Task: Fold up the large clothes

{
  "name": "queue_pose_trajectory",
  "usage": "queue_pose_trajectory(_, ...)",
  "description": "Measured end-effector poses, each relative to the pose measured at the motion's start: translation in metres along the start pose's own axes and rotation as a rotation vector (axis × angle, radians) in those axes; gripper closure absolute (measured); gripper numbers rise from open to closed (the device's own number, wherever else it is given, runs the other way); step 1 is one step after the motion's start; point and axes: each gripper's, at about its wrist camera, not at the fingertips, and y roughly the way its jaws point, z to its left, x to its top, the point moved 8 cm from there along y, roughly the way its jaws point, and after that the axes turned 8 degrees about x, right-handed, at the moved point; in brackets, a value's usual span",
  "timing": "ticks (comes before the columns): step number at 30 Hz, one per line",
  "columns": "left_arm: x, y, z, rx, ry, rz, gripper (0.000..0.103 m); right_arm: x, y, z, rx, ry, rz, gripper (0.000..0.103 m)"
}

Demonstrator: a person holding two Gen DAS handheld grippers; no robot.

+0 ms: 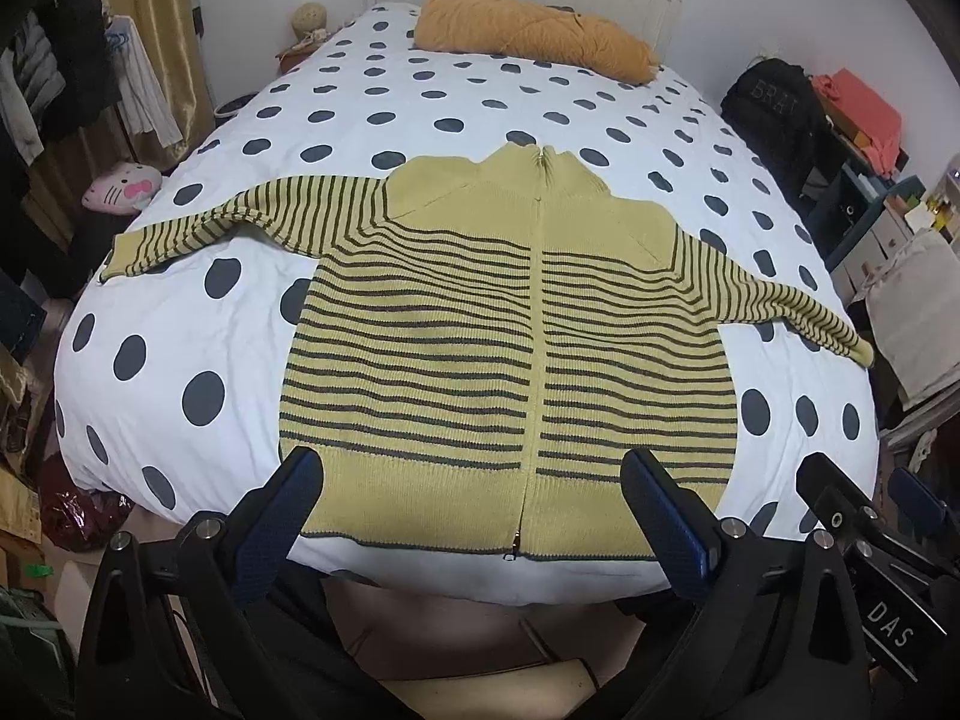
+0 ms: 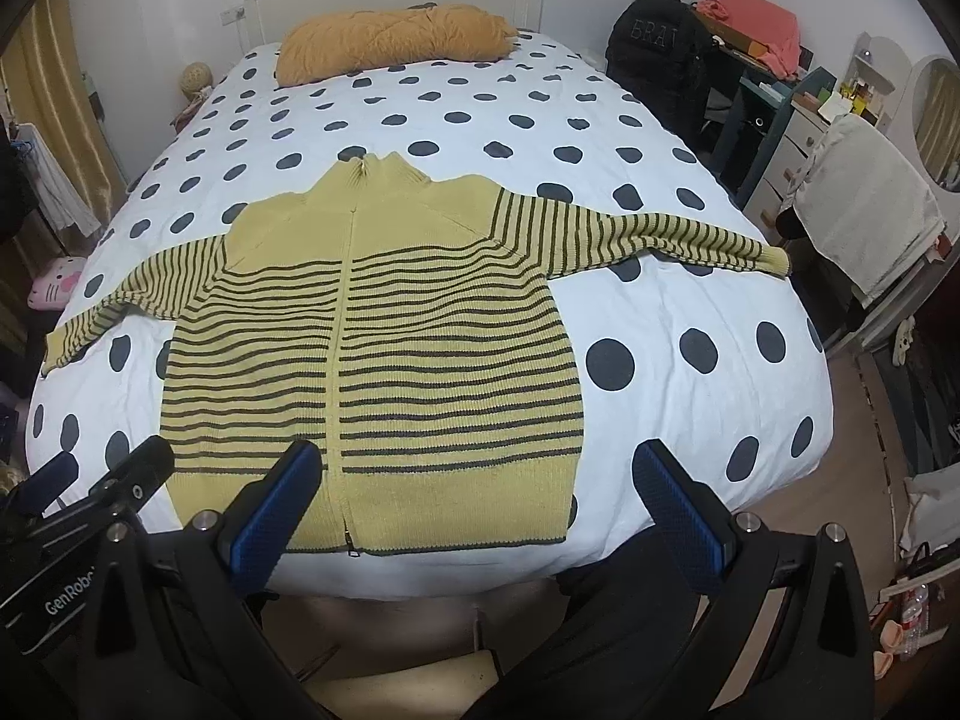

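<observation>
Striped cardigan (image 1: 510, 324) lies flat, zipped, sleeves spread on the bed (image 1: 180, 312). Left claw (image 1: 474, 480) and right claw (image 2: 480, 474) gape, empty. Folding unstarted; next, a sleeve grasp.

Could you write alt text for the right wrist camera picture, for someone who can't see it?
A yellow zip-up sweater with dark stripes lies flat, front up, sleeves spread wide, on a bed with a white polka-dot cover. The open right tool hovers over the sweater's hem, holding nothing, and the left tool shows at the left edge. An orange pillow lies by the headboard.
</observation>
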Motion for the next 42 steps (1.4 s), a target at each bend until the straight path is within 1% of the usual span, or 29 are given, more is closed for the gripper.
queue_pose_trajectory(4,0.001,0.001,0.002,-0.013,-0.023,0.004,0.004,0.001,0.001,0.000,-0.005,0.008,0.006,0.000)
queue_pose_trajectory(7,0.002,0.002,0.002,-0.014,-0.034,0.004,0.004,0.000,0.004,-0.002,-0.034,0.011,0.020,0.000)
queue_pose_trajectory(13,0.002,0.007,0.002,0.009,-0.026,0.016,0.003,-0.002,0.008,0.001,-0.011,0.015,0.037,0.000)
queue_pose_trajectory(16,0.003,0.009,0.003,0.008,-0.029,0.020,0.003,-0.003,0.010,0.004,-0.001,0.013,0.045,0.000)
queue_pose_trajectory(33,0.004,0.008,0.009,0.024,-0.034,0.013,0.003,-0.005,0.009,0.008,0.001,0.006,0.054,0.000)
queue_pose_trajectory(37,0.004,0.008,0.013,0.037,-0.031,0.004,0.003,-0.005,0.009,0.008,0.003,0.008,0.055,0.000)
queue_pose_trajectory(42,0.004,0.008,0.013,0.035,-0.031,0.006,0.003,-0.005,0.010,0.012,0.003,0.003,0.059,0.000)
